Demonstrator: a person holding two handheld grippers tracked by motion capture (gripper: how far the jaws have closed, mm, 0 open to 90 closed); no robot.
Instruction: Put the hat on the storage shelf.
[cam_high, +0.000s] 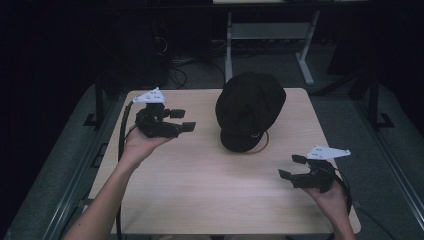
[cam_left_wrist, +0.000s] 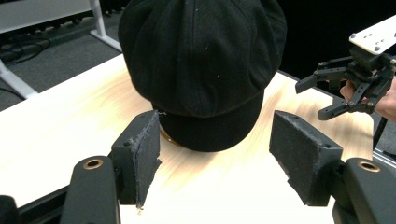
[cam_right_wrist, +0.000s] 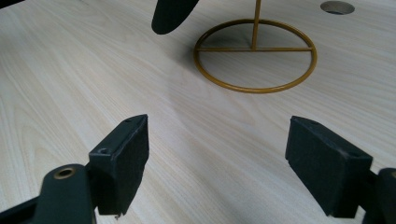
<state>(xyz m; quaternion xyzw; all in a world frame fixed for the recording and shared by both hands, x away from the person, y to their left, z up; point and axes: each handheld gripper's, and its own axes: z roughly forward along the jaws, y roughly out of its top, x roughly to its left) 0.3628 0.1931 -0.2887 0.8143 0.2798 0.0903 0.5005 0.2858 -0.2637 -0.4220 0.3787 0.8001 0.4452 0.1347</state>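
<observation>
Cap (cam_high: 250, 111), black, sits on a gold wire stand (cam_right_wrist: 255, 56) just past the middle of the table (cam_high: 200, 185), brim pointing toward six o'clock. Left gripper (cam_high: 185, 120) is held above the table at the cap's nine o'clock, jaws wide apart and holding nothing. Right gripper (cam_high: 291, 166) hovers at about four o'clock, jaws likewise spread and empty

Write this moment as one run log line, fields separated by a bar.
left gripper: open, free | right gripper: open, free | black cap: on gold wire stand | table: wood
</observation>
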